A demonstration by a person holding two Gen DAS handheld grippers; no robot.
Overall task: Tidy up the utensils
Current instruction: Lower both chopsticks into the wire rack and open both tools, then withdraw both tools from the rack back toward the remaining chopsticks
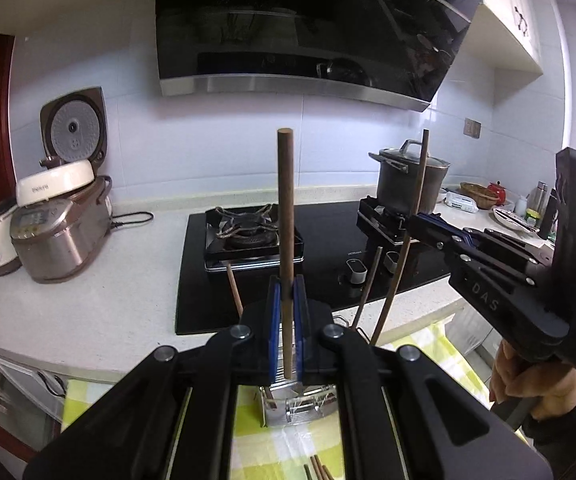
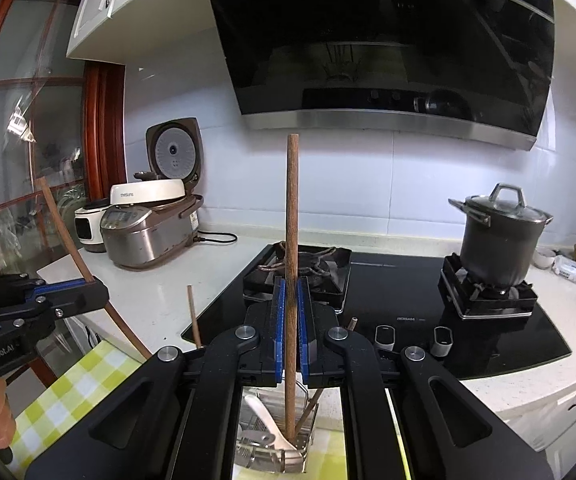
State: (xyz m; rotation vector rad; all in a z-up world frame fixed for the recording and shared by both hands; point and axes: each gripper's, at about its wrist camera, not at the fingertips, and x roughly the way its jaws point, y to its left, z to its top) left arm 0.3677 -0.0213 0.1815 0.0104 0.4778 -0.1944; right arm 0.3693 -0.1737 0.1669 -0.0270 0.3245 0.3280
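While each claw is clamped on an upright wooden chopstick, your left claw [image 1: 287, 300] and right claw [image 2: 292, 312] hold them above the metal utensil rack [image 2: 276, 446] on the checked cloth [image 2: 64, 392].

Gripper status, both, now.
Left gripper: closed on a chopstick.
Right gripper: closed on another chopstick.

The left tongs [image 1: 287, 312] hide most of the metal rack [image 1: 300, 404] below them. Loose chopsticks [image 1: 318, 470] on the checked cloth [image 1: 436, 356] run off the bottom edge.
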